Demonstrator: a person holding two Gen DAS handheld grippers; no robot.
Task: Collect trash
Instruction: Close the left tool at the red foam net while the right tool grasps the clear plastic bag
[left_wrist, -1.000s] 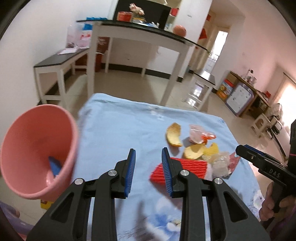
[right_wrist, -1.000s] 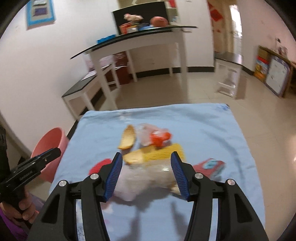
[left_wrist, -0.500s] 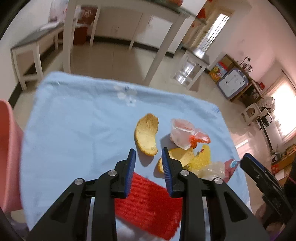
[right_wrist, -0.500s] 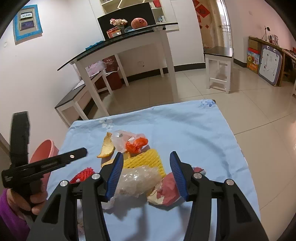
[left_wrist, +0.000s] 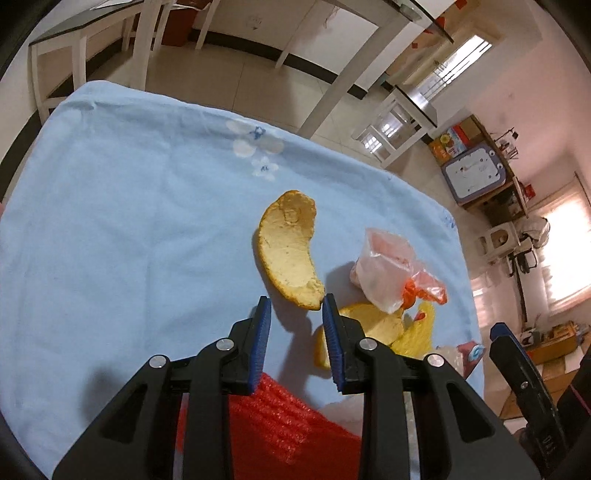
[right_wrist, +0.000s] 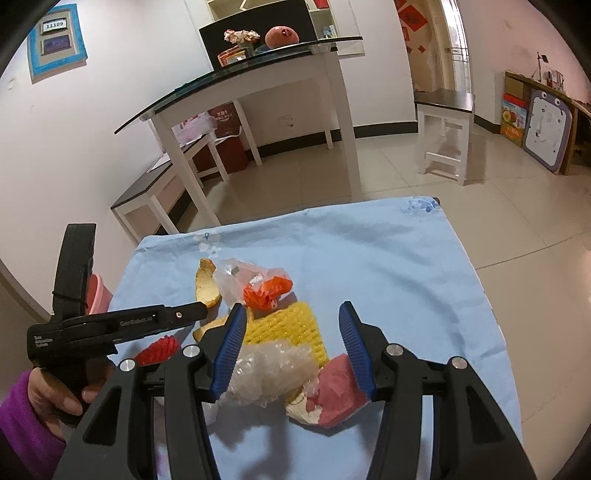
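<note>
Down at the lower left of the right wrist view, the left hand (right_wrist: 55, 391), in a purple sleeve, grips the left gripper (left_wrist: 295, 310), and a pink bin (right_wrist: 99, 295) peeks out behind it. In the left wrist view that gripper's blue-padded fingers (left_wrist: 260, 343) are spread, nothing between them, with the near tip of a curved orange peel (left_wrist: 288, 254) just ahead of the gap at frame centre. A red foam net (left_wrist: 280, 424) lies under the fingers at the bottom edge. To the right of the peel sit a crumpled clear bag (left_wrist: 384, 269) with an orange scrap, a second peel piece (left_wrist: 373, 321), and a yellow foam net (left_wrist: 421, 328). All of it rests on a light blue cloth (left_wrist: 129, 221).

Further right in the right wrist view, the right gripper (right_wrist: 291, 314) hangs with fingers spread wide and empty above crinkled clear plastic (right_wrist: 273, 369) and a pink wrapper (right_wrist: 340, 391) at lower centre.
</note>
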